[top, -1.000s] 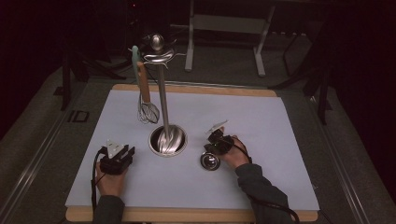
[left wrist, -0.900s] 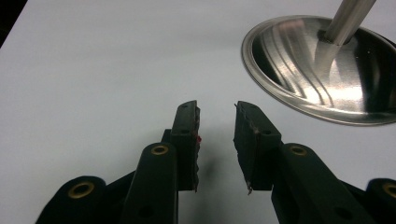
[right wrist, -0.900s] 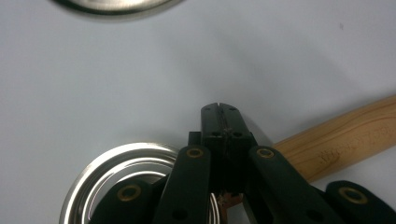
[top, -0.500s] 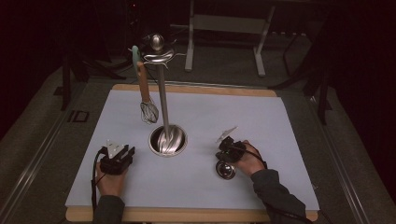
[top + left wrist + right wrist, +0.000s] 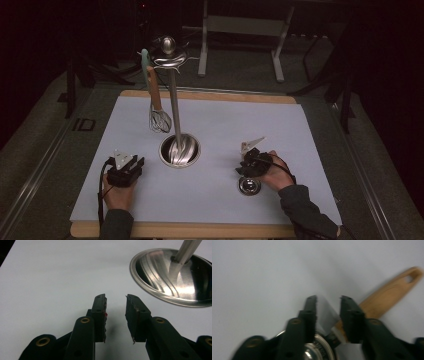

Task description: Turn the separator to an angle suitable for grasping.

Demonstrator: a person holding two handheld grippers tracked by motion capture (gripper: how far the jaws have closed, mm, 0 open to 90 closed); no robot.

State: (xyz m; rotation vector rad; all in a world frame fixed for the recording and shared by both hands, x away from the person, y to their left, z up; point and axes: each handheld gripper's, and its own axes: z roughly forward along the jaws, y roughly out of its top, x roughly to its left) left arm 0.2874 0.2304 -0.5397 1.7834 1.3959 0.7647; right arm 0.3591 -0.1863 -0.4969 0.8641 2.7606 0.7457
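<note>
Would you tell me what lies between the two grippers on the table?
In the high view, the round steel base of the utensil stand sits on the mat between the left gripper and right gripper, slightly farther back.

The utensil stand (image 5: 176,127) sits mid-surface, its whisk (image 5: 159,120) hanging just left of the pole, so that's the blocker. Left, front and behind it the surface (image 5: 310,130) is wide open; front-right lies a small strainer (image 5: 249,185).

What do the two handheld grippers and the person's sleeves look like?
Both the left gripper and right gripper are black with two flat jaws, brass-coloured rivets, a grey three-cornered plate on top and a trailing black cable. The sleeves are dark grey.
</note>
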